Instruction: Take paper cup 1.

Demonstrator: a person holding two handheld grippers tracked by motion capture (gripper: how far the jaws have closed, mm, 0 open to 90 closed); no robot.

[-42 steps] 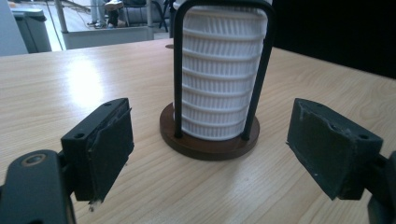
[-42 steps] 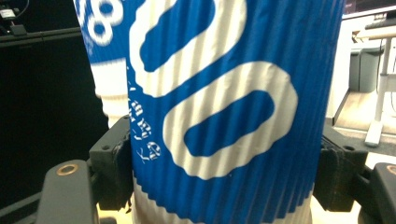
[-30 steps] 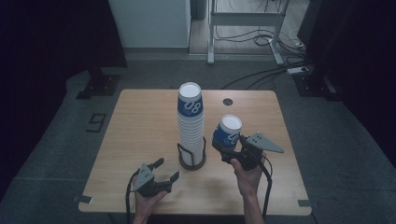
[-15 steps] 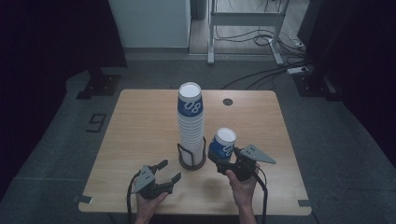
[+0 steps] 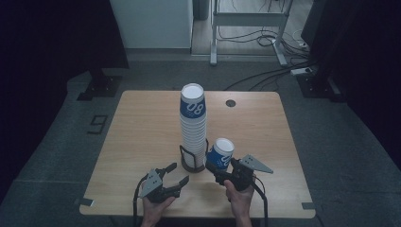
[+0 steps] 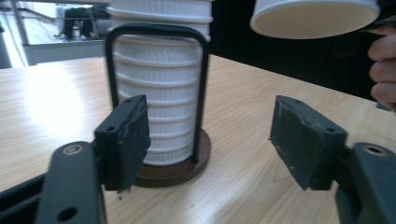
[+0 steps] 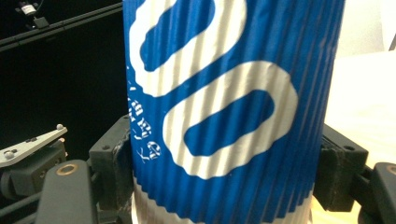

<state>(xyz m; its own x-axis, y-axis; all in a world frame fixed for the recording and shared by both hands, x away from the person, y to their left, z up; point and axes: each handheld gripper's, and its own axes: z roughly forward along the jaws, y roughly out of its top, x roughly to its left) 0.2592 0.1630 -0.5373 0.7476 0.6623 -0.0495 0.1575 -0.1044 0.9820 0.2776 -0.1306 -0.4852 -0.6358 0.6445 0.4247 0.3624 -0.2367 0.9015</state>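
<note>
A tall stack of blue-and-white ribbed paper cups (image 5: 193, 124) stands in a black wire holder (image 5: 191, 163) at the table's middle. My right gripper (image 5: 216, 168) is shut on a single blue cup (image 5: 221, 152) marked 08. It holds the cup tilted just right of the holder. In the right gripper view that cup (image 7: 233, 107) sits between both pads. My left gripper (image 5: 177, 173) lies near the front edge, aimed at the holder. Its jaws have just been closing, with nothing between them. In the left gripper view the stack (image 6: 161, 88) stands beyond the pads (image 6: 135, 135), and the held cup's rim (image 6: 313, 18) hangs at the upper right.
The wooden table (image 5: 137, 137) has a small round grommet (image 5: 230, 102) at the back right. Dark floor, cables and a metal frame (image 5: 248, 28) lie beyond the far edge. A hand's fingers (image 6: 384, 70) show at the right of the left gripper view.
My right gripper has come down and toward me with the blue cup, ending close beside the holder. My left hand has stayed where it was.
</note>
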